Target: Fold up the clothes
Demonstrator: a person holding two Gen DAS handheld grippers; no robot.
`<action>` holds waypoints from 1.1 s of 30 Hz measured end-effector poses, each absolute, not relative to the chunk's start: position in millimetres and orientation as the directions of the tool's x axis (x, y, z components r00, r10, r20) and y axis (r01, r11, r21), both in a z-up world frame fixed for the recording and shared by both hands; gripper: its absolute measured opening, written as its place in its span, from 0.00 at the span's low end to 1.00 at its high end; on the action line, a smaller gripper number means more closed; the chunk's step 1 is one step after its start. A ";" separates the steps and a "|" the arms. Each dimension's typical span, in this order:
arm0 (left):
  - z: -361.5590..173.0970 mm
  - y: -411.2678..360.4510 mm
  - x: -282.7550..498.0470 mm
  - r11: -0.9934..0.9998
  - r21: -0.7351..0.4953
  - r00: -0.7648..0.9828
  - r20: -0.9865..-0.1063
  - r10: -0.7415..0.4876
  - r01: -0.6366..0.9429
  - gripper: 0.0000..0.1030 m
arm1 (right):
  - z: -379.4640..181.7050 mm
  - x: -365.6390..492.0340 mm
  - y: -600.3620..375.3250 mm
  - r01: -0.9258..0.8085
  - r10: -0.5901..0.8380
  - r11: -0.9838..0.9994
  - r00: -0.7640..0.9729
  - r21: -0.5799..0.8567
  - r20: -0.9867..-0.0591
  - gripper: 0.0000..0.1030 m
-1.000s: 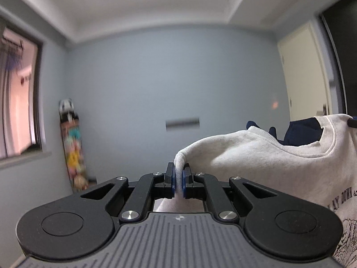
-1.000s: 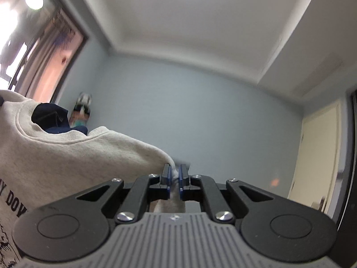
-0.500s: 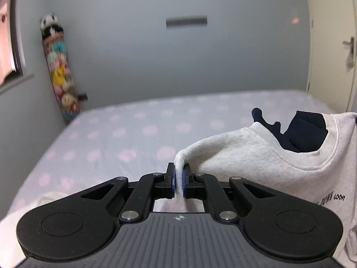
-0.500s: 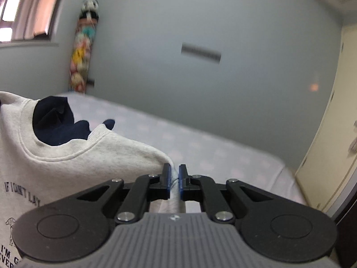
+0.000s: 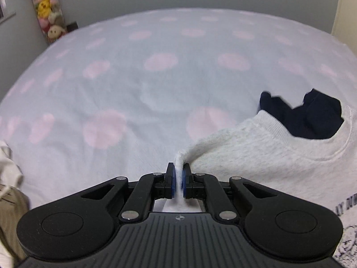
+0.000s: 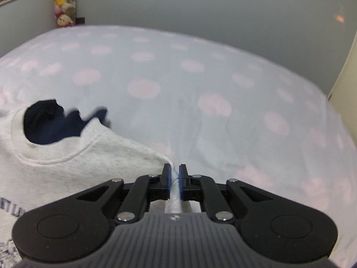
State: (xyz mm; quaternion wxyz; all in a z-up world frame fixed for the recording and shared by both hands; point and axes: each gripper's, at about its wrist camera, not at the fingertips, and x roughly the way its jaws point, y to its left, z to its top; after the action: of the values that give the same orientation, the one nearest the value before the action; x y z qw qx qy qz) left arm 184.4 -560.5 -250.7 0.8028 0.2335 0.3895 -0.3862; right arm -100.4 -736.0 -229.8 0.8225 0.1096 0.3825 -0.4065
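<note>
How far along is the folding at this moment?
Early. Done: the light grey sweatshirt with a navy-lined neck is picked up. In hand: the left gripper and right gripper each pinch a shoulder over the pale bedspread with pink dots. Left: laying it flat and every fold; no crease shows.

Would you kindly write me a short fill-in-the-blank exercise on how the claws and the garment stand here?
1. Each claw, left and right, is shut on the grey ____.
2. The bedspread carries ____ dots.
3. Inside the collar the lining looks dark ____.

Missing words: sweatshirt; pink; blue
</note>
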 end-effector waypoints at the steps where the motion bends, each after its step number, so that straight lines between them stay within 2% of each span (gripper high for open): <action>1: -255.1 -559.2 186.5 0.594 0.070 0.393 -0.810 -0.435 0.802 0.05 | -237.3 -99.5 -740.2 0.753 -0.571 0.647 0.372 -0.122 -0.732 0.08; 4: -258.9 -552.2 186.7 0.590 0.061 0.384 -0.812 -0.440 0.805 0.07 | -252.3 -93.7 -750.3 0.762 -0.548 0.640 0.366 -0.096 -0.752 0.10; 6: -256.9 -557.8 198.9 0.584 0.053 0.374 -0.814 -0.444 0.810 0.07 | -256.1 -91.4 -754.6 0.776 -0.544 0.625 0.356 -0.083 -0.760 0.19; 8: -247.0 -554.0 204.2 0.584 0.040 0.366 -0.812 -0.454 0.811 0.20 | -257.2 -91.0 -758.3 0.788 -0.537 0.611 0.348 -0.071 -0.768 0.28; 10: -238.3 -542.1 203.8 0.594 0.012 0.358 -0.809 -0.467 0.804 0.41 | -242.6 -90.3 -756.7 0.795 -0.540 0.603 0.348 -0.064 -0.767 0.41; 11: -229.3 -531.2 200.6 0.596 0.000 0.356 -0.802 -0.479 0.803 0.42 | -235.2 -93.4 -754.0 0.798 -0.543 0.600 0.351 -0.061 -0.763 0.45; 15: -194.9 -479.1 186.7 0.599 -0.039 0.336 -0.798 -0.500 0.800 0.45 | -212.3 -125.8 -733.9 0.808 -0.542 0.589 0.383 -0.013 -0.748 0.45; 20: -159.7 -407.7 166.0 0.598 -0.042 0.306 -0.830 -0.467 0.800 0.47 | -179.6 -180.2 -691.0 0.812 -0.505 0.575 0.447 0.098 -0.738 0.48; 28: -165.2 -275.7 117.0 0.655 -0.056 0.208 -0.925 -0.319 0.754 0.49 | -158.7 -275.9 -580.8 0.800 -0.462 0.551 0.530 0.239 -0.711 0.49; 33: -176.8 -212.6 97.9 0.724 -0.078 0.173 -0.948 -0.267 0.685 0.50 | -155.1 -313.1 -511.8 0.780 -0.460 0.561 0.571 0.276 -0.680 0.49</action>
State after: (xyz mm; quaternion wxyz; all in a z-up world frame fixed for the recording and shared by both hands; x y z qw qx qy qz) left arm 97.9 -212.6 -176.8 0.7425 0.1877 0.5575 -0.3204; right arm -313.1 -511.8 -155.1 0.8384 0.2877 0.2787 -0.3697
